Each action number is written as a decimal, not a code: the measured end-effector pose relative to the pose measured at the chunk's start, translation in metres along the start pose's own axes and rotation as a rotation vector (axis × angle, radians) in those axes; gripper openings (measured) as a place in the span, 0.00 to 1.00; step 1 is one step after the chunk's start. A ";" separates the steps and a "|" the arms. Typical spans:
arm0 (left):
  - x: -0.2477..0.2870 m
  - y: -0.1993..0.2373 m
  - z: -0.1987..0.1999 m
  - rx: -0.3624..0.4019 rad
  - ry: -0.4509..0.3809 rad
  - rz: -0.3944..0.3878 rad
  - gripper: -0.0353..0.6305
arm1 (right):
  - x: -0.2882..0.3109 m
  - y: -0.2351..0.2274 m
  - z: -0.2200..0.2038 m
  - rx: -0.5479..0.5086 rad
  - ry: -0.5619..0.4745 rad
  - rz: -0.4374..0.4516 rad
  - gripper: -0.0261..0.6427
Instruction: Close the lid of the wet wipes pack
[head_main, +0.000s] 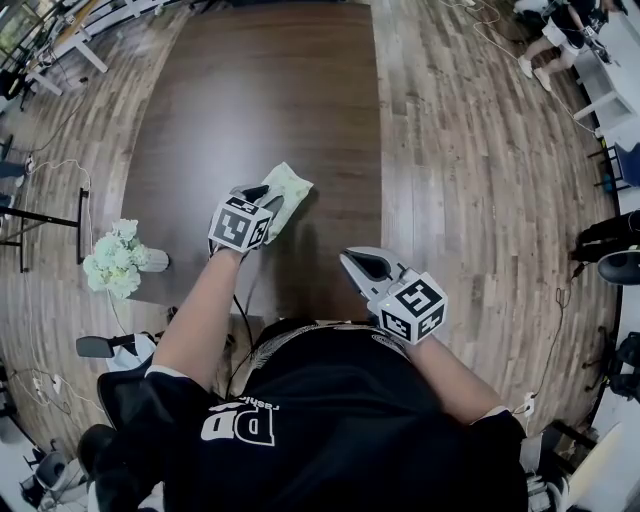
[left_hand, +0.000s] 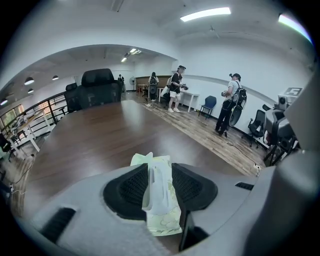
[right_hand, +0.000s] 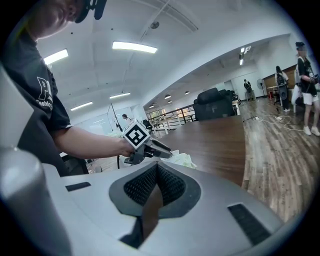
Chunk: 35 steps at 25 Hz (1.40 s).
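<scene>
Just in from the near edge of the dark wooden tabletop (head_main: 260, 90) lies the wet wipes pack (head_main: 290, 187), a pale green, flower-printed pouch set at a slant. Its white plastic lid (left_hand: 157, 186) is not down: it stands up on edge from the top of the pack. The left gripper (head_main: 266, 198) reaches over the pack's near end, and in the left gripper view its jaws are pressed in on the upright lid from both sides, the black ribbed pads touching it, with the green pouch showing beyond and below them.

The right gripper (head_main: 352, 262) hangs apart from the pack, off to the right, near the tabletop's front edge. In the right gripper view its jaws are pressed together with nothing between them, and they point across at the left gripper and the pack.

A small vase of white flowers (head_main: 115, 262) stands at the tabletop's near left corner, well apart from the pack. Wood-plank floor (head_main: 470, 150) surrounds the tabletop. A black chair (left_hand: 97, 87) sits at the far end, and people (left_hand: 175, 90) stand beyond it.
</scene>
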<state>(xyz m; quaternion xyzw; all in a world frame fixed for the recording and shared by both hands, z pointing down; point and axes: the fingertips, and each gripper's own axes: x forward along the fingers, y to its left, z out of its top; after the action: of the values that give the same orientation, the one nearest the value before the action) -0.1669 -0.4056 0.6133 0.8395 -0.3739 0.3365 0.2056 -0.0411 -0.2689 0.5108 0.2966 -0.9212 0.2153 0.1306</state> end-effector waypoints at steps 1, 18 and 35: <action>0.001 -0.002 -0.001 0.001 0.002 0.001 0.28 | -0.001 -0.001 0.000 0.001 -0.001 0.001 0.05; 0.022 -0.019 -0.013 0.050 0.050 0.007 0.28 | -0.008 -0.008 -0.004 0.001 0.008 0.012 0.05; 0.036 -0.023 -0.027 0.066 0.095 0.035 0.28 | -0.018 -0.014 -0.008 0.001 0.018 0.006 0.05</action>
<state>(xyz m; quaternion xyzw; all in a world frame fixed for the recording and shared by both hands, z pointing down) -0.1425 -0.3932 0.6557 0.8224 -0.3669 0.3915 0.1893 -0.0174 -0.2663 0.5155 0.2918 -0.9208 0.2187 0.1383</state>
